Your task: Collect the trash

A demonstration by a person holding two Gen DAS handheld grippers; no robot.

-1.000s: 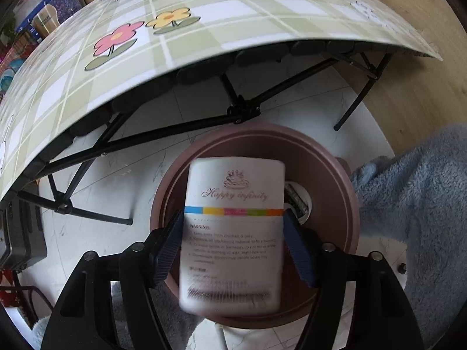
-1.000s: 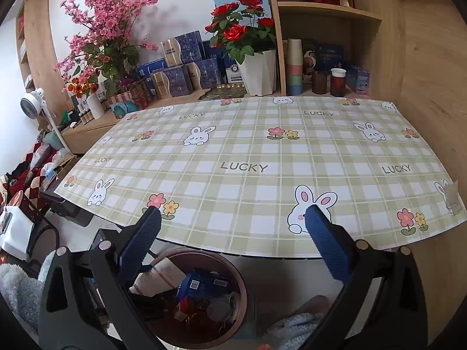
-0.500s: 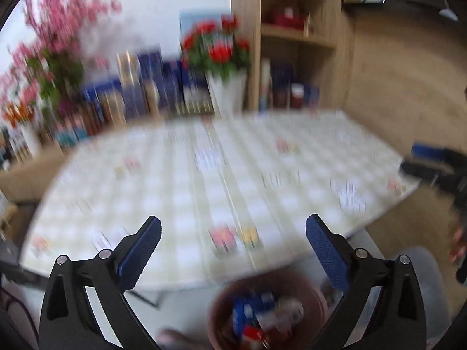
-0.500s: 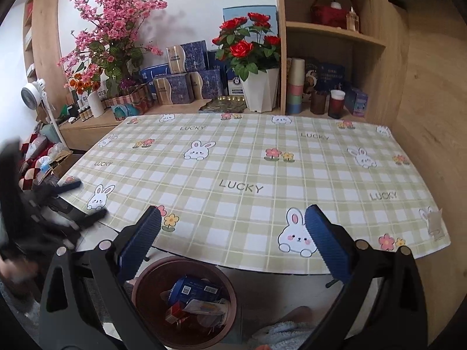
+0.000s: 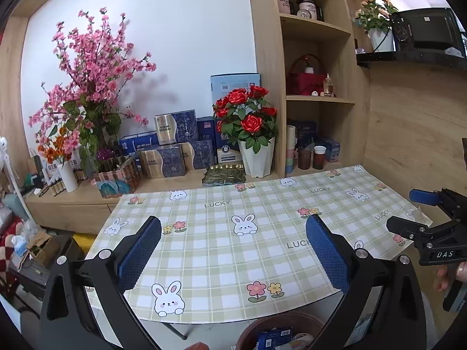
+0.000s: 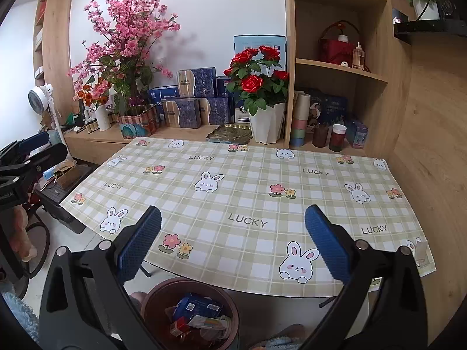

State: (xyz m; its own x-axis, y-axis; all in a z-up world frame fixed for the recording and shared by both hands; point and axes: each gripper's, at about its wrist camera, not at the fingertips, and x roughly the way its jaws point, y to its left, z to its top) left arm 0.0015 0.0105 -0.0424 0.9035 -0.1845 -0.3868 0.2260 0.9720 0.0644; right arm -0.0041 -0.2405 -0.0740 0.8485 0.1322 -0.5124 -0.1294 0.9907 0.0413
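Observation:
A brown round bin (image 6: 157,297) stands on the floor at the table's near edge; it also shows in the left wrist view (image 5: 262,325). Inside lie a blue box (image 6: 195,306), a white card packet (image 6: 208,322) and other scraps. My left gripper (image 5: 233,256) is open and empty, raised over the near part of the checked tablecloth (image 5: 233,233). My right gripper (image 6: 233,248) is open and empty, above the bin and the table edge. Each gripper shows in the other's view: the right gripper (image 5: 420,213) at the far right, the left gripper (image 6: 29,151) at the far left.
The table (image 6: 292,175) carries only its bunny-print cloth. Behind it a low shelf holds a rose pot (image 6: 267,125), blossom branches (image 6: 128,46), blue boxes (image 6: 189,108) and cups (image 6: 338,137). A wooden wall (image 6: 432,145) borders the right. Clutter and a fan (image 6: 39,96) stand left.
My left gripper let go of the white card packet over the bin and swung up from facing the bin to facing the table. The packet now lies in the bin. My right gripper rose slightly.

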